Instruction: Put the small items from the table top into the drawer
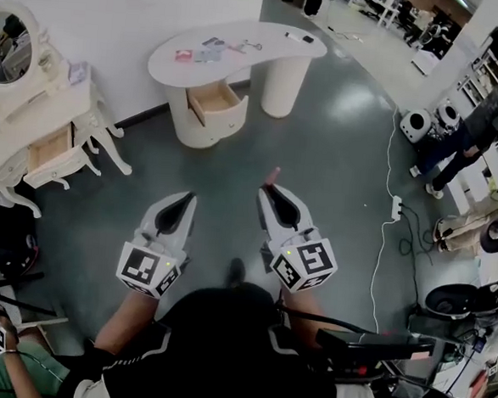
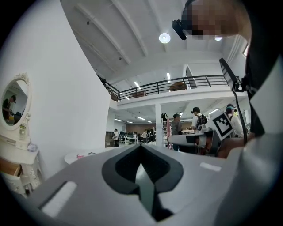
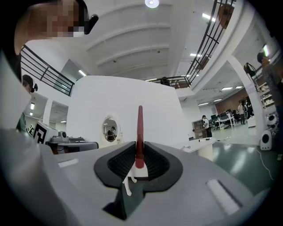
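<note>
small items point(image 1: 210, 53) lie scattered on the white curved surface point(image 1: 272, 49) by the wall, among them a pink piece point(image 1: 183, 55) near its left end and a dark pen point(image 1: 298, 37) near its right end. the drawer point(image 1: 213, 105) under the left part of the surface stands pulled open, its wooden inside showing. both tools are held level over the grey floor point(image 1: 321, 148), well apart from the surface. the left tool point(image 1: 183, 199) has its jaws together with nothing between them. the right tool point(image 1: 271, 189) is clamped on a slim red stick point(image 3: 139, 128) with a white base, and the stick's tip pokes out past the jaws.
</note>
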